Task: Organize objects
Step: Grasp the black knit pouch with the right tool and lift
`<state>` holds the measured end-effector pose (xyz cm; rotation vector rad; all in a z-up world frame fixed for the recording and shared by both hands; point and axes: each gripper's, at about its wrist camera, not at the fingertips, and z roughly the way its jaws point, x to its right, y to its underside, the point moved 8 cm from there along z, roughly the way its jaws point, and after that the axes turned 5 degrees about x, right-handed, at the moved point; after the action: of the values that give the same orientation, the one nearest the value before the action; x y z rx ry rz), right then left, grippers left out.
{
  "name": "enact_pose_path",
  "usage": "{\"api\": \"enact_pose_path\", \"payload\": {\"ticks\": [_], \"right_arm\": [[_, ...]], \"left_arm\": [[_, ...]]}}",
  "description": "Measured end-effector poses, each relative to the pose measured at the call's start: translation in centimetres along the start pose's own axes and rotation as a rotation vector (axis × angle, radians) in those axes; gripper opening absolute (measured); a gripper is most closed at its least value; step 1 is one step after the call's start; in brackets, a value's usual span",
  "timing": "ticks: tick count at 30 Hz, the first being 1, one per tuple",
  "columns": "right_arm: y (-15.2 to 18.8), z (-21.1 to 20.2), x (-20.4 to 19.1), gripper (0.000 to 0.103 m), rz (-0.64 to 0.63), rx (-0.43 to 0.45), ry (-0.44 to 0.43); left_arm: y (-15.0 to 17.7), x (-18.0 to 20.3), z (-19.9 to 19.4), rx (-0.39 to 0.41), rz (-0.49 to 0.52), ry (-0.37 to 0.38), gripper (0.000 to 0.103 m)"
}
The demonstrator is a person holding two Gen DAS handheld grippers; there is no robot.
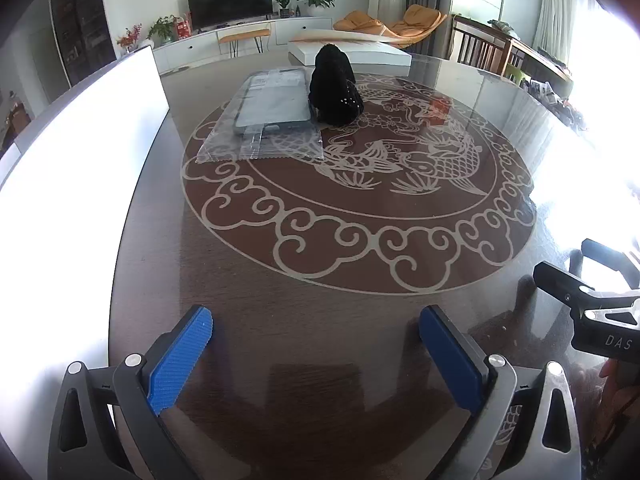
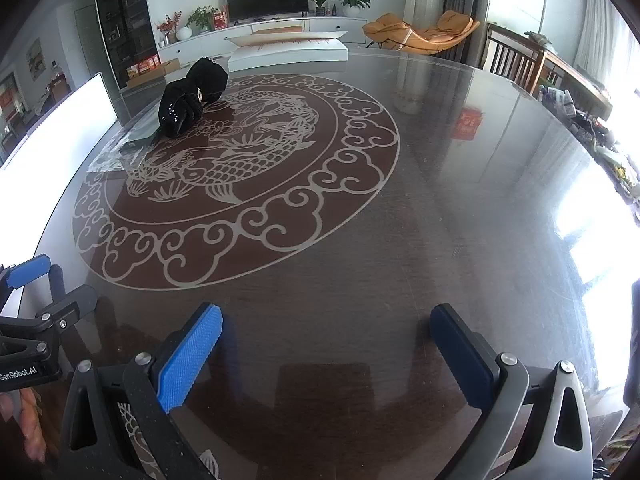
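Stood at the very start of the organizing, by the look of it, with nothing lifted yet. Spread beneath both tools: a round dark wooden table under a glass top (image 1: 320, 312), inlaid at its centre with a pale fish-and-cloud medallion (image 1: 360, 216). Rested along the left edge of the table, a large white board or box, washed out by glare (image 1: 80, 160). Lay toward the far edge of the table, left of centre, a flat grey phone case sealed in a clear plastic bag (image 1: 272, 116), partly over the medallion's rim. Sat touching that bag on its right side, a small black fuzzy cloth bundle with tiny sparkles (image 1: 334, 92), seen again from the right wrist view (image 2: 188, 100). Hovered near the near edge of the table, the left gripper (image 1: 316, 344), blue pads spread wide and grasping nothing. Hovered just beside it, the right gripper (image 2: 326, 344), likewise released and empty. Called for next, probably: a long reach across the table toward the bundle or the bagged case, well apart from both tools; a slippery bag lying flat on glass likely harder to pinch than the soft bundle. Beyond the far edge, a living room with a dark television on a white cabinet (image 1: 230, 2), potted plants, and an orange lounge chair (image 1: 416, 20).
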<state>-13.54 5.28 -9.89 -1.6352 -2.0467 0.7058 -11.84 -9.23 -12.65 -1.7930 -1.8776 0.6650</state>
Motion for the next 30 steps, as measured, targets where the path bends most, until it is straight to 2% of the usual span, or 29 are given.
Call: {"api": "enact_pose_path", "payload": {"ticks": [2, 4, 6, 8, 11, 16, 21, 22, 23, 24, 26, 30], "right_arm": [[-0.9, 0.8, -0.3, 0.103, -0.038, -0.017, -0.03], [-2.3, 2.1, -0.6, 0.103, -0.053, -0.067, -0.041], [-4.6, 3.6, -1.7, 0.101, -0.051, -0.114, -0.09], [-8.1, 4.5, -3.8, 0.097, -0.041, -0.093, -0.174], [-13.1, 5.6, -7.6, 0.097, -0.086, -0.048, -0.221], [-18.5, 8.4, -13.3, 0.097, -0.169, -0.039, -0.227], [-19.9, 11.3, -14.7, 0.096, -0.17, -0.076, -0.179], [-19.7, 11.8, -14.7, 0.085, -0.158, -0.086, -0.176], [-19.3, 12.3, -14.6, 0.052, -0.142, -0.113, -0.185], [-18.9, 12.7, -14.4, 0.041, -0.122, -0.142, -0.199], [-18.3, 12.6, -13.6, 0.033, -0.092, -0.133, -0.202], [-16.3, 10.9, -10.3, 0.033, -0.11, -0.077, -0.169]], "left_arm": [[0.0, 0.0, 0.0, 0.001, -0.001, 0.0, 0.103], [-0.1, 0.0, 0.0, 0.001, -0.001, -0.001, 0.103], [0.0, 0.0, 0.0, 0.002, -0.001, -0.002, 0.103], [-0.1, 0.0, 0.0, 0.002, -0.001, -0.002, 0.103], [-0.1, 0.0, 0.0, 0.002, -0.001, -0.002, 0.103], [-0.1, 0.0, 0.0, 0.002, -0.001, -0.002, 0.103], [-0.1, 0.0, 0.0, 0.002, -0.001, -0.002, 0.103], [-0.1, 0.1, 0.0, 0.002, -0.001, -0.002, 0.103], [-0.1, 0.1, 0.0, 0.002, -0.001, -0.002, 0.103], [-0.1, 0.1, 0.0, 0.002, -0.001, -0.002, 0.103], [-0.1, 0.1, 0.0, 0.002, -0.001, -0.002, 0.103], [-0.1, 0.1, 0.0, 0.002, 0.0, -0.002, 0.103]]}}
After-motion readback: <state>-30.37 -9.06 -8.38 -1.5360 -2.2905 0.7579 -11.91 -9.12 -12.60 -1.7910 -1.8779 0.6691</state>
